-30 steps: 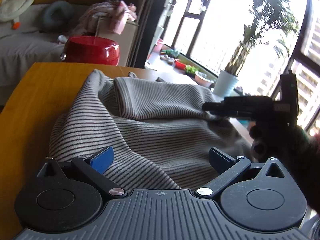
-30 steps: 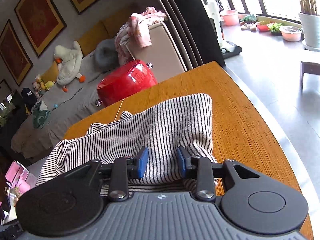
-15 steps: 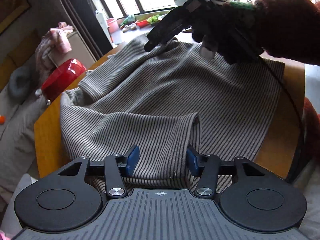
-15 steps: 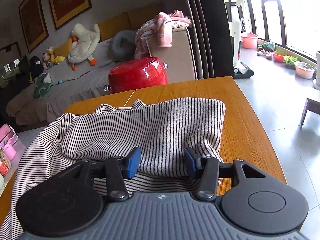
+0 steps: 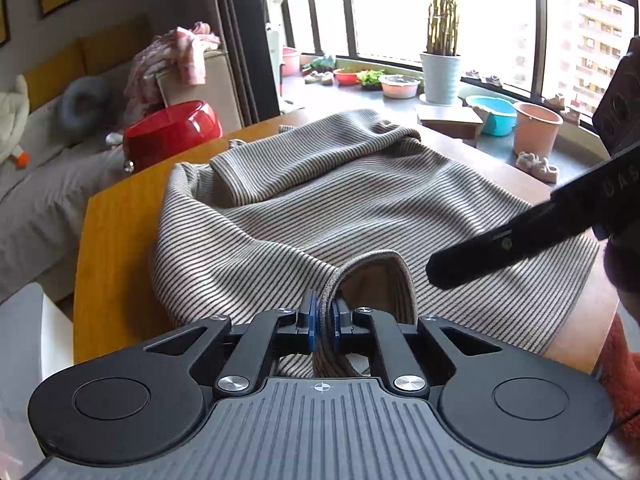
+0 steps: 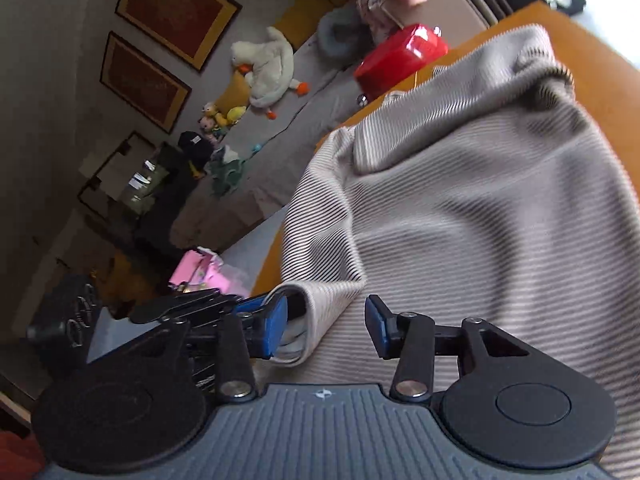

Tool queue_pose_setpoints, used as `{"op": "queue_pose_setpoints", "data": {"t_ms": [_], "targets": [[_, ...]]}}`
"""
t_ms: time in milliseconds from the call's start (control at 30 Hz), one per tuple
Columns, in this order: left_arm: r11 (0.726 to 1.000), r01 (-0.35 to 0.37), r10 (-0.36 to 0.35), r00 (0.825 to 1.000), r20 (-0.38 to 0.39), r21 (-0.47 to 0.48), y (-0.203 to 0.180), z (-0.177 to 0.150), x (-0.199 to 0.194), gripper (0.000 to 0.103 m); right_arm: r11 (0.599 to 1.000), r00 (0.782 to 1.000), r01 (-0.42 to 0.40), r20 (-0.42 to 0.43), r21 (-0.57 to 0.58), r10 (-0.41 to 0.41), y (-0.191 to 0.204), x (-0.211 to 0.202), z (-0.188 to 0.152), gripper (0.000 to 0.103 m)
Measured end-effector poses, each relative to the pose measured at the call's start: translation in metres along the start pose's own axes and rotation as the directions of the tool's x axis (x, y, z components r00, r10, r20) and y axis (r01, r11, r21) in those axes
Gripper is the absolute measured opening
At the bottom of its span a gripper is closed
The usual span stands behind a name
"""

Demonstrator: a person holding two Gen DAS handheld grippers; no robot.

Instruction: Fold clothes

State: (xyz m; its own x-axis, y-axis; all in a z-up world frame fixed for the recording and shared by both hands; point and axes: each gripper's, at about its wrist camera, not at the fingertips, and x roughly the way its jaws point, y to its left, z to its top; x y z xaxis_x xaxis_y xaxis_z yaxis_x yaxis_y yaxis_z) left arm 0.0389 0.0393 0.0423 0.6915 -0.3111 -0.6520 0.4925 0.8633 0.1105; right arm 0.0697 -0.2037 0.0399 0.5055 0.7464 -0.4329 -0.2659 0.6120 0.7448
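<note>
Blue pads of the left gripper [image 5: 324, 322] are pinched tight on the near hem of the striped garment [image 5: 340, 208], the cloth rising in a small arch just beyond the fingers; its jaws have just been closing, with the hem between them. From the right wrist view, the right gripper [image 6: 326, 330] hangs with its jaws parted over the same near edge, a rolled fold of the hem lying between the pads, against the left pad [image 6: 272, 330] and clear of the right one, so nothing is clamped there. That gripper's black finger also reaches in from the right in the left wrist view, low over the cloth. The garment lies rumpled across the wooden table [image 5: 116, 232], a folded-over part bunched at its far end. Past the table's far edge sits a red pot [image 5: 172, 130], then a sofa with a white plush duck [image 6: 264, 66], and potted plants by the window
</note>
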Motion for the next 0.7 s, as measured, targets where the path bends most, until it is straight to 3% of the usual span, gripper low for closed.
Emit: {"op": "queue_pose_setpoints", "data": {"t_ms": [167, 233, 300, 333, 367, 400, 467, 533, 633, 700], "targets": [[0.998, -0.006, 0.008, 0.999, 0.032, -0.067, 0.010, -0.004, -0.006, 0.010, 0.994, 0.997, 0.075, -0.021, -0.074, -0.077, 0.014, 0.023, -0.008, 0.047], [0.993, -0.014, 0.020, 0.999, 0.050, -0.120, 0.019, -0.005, -0.012, 0.018, 0.992, 0.997, 0.072, -0.031, -0.104, -0.076, 0.019, 0.038, -0.006, 0.046], [0.983, -0.031, 0.045, 0.996, 0.074, -0.183, 0.031, -0.009, -0.022, 0.032, 0.980, 0.995, 0.092, -0.033, -0.177, -0.099, 0.027, 0.055, -0.002, 0.022], [0.977, -0.038, 0.058, 0.994, 0.088, -0.211, 0.037, -0.011, -0.028, 0.045, 0.971, 0.993, 0.104, -0.026, -0.217, -0.112, 0.033, 0.060, 0.005, 0.004], [0.971, -0.040, 0.067, 0.992, 0.107, -0.234, 0.042, -0.012, -0.033, 0.057, 0.960, 0.992, 0.118, -0.015, -0.252, -0.126, 0.041, 0.064, 0.013, 0.004], [0.965, -0.036, 0.073, 0.988, 0.133, -0.261, 0.047, -0.013, -0.039, 0.061, 0.949, 0.990, 0.132, -0.004, -0.287, -0.139, 0.048, 0.068, 0.021, 0.004], [0.950, -0.010, 0.069, 0.981, 0.181, -0.311, 0.055, -0.011, -0.047, 0.077, 0.914, 0.988, 0.154, 0.061, -0.376, -0.141, 0.075, 0.064, 0.052, 0.004], [0.938, 0.034, 0.041, 0.977, 0.208, -0.346, 0.058, -0.004, -0.045, 0.085, 0.869, 0.982, 0.179, 0.133, -0.461, -0.132, 0.104, 0.059, 0.085, 0.004], [0.919, 0.108, -0.020, 0.973, 0.230, -0.380, 0.055, 0.002, -0.028, 0.095, 0.774, 0.947, 0.264, 0.309, -0.575, -0.094, 0.151, 0.038, 0.135, 0.004], [0.902, 0.154, -0.063, 0.971, 0.229, -0.404, 0.054, 0.003, -0.009, 0.095, 0.746, 0.920, 0.310, 0.384, -0.589, -0.079, 0.172, 0.025, 0.165, 0.004]]}}
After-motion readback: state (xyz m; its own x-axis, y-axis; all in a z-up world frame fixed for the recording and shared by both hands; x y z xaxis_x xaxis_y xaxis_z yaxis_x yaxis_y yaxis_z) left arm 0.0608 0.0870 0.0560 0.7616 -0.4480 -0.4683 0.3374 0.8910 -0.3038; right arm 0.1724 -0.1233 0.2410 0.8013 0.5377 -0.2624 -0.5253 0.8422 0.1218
